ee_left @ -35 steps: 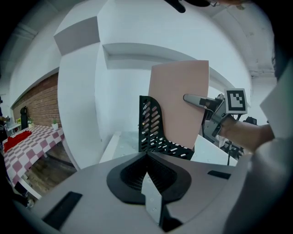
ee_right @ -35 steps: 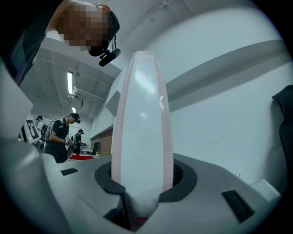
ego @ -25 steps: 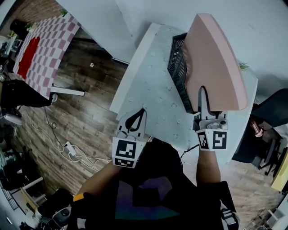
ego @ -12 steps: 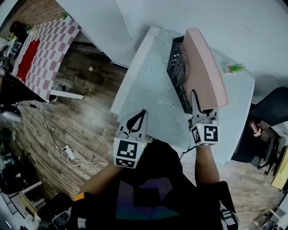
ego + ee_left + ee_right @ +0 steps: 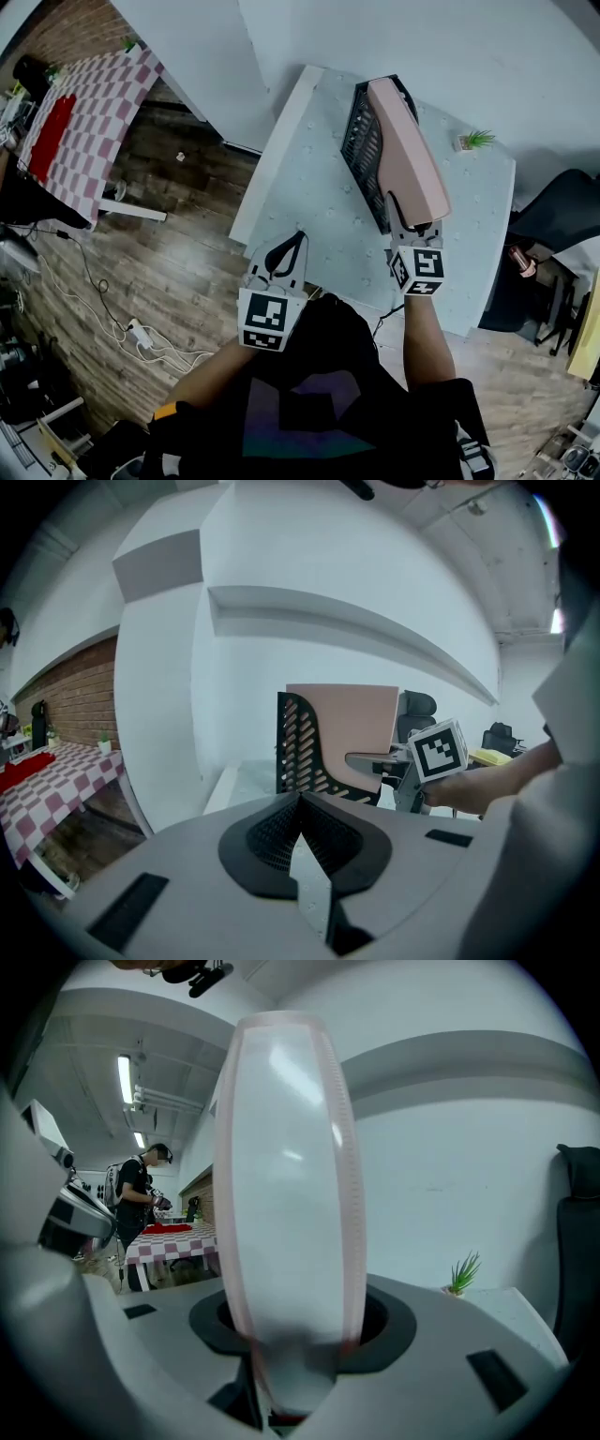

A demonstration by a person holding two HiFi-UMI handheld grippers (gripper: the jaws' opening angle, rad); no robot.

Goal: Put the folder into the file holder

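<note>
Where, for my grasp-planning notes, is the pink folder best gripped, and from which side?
Probably take the folder by its near end, coming from the person's side, as the right gripper does. It stands on edge, thin enough for jaws to straddle, and the mesh wall of the file holder flanks its left face, leaving that end free.

Pink folder (image 5: 405, 169), black file holder (image 5: 361, 150), pale table (image 5: 309, 187).
The folder was plain salmon pink, the holder black with slotted sides, the table pale grey with fine speckles, the floor (image 5: 178, 234) dark wood planks, the far tablecloth (image 5: 94, 103) checked red and white.
</note>
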